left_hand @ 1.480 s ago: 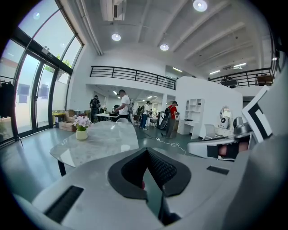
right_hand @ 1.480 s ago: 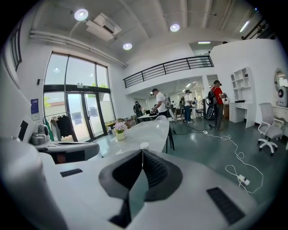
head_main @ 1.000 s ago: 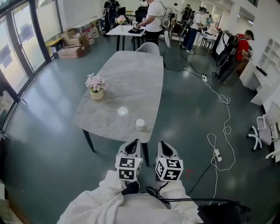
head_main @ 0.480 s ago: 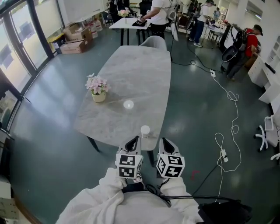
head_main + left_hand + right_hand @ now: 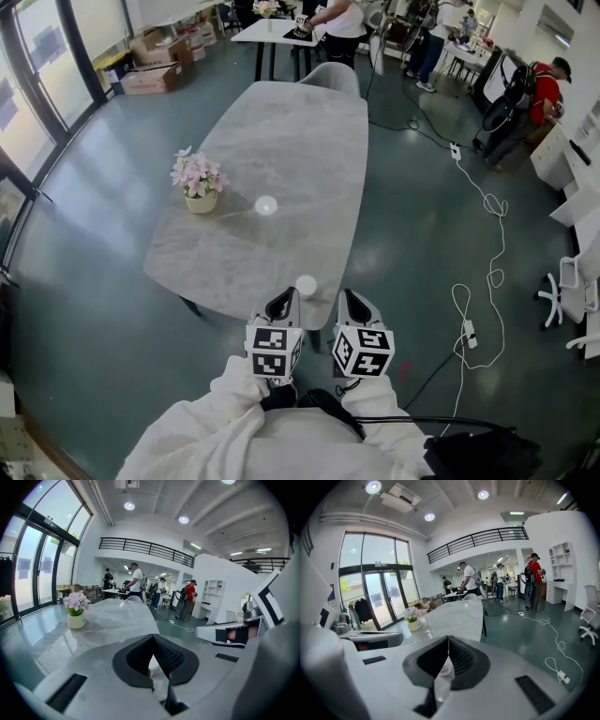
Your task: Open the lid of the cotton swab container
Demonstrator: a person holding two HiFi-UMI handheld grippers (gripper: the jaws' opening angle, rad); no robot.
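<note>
The cotton swab container [image 5: 306, 286], a small white round tub, stands at the near edge of the grey marble table [image 5: 281, 141]. My left gripper [image 5: 284, 299] and right gripper [image 5: 352, 301] are side by side just short of that edge, with the tub ahead of them and between their lines. Neither touches it. Both pairs of jaws are shut with nothing gripped, as the left gripper view [image 5: 151, 637] and the right gripper view [image 5: 448, 638] show. A pale container-like shape [image 5: 446, 666] shows through the slit under the right jaws.
A pot of pink flowers [image 5: 198, 183] stands at the table's left and a small white round object [image 5: 266, 205] lies mid-table. A grey chair [image 5: 329, 75] is at the far end. A white cable [image 5: 483, 262] runs over the floor at the right. People stand far back.
Both grippers have come forward together to the table's near edge. The container, once well ahead of the tips, now sits just beyond them. Jaws stay shut.
</note>
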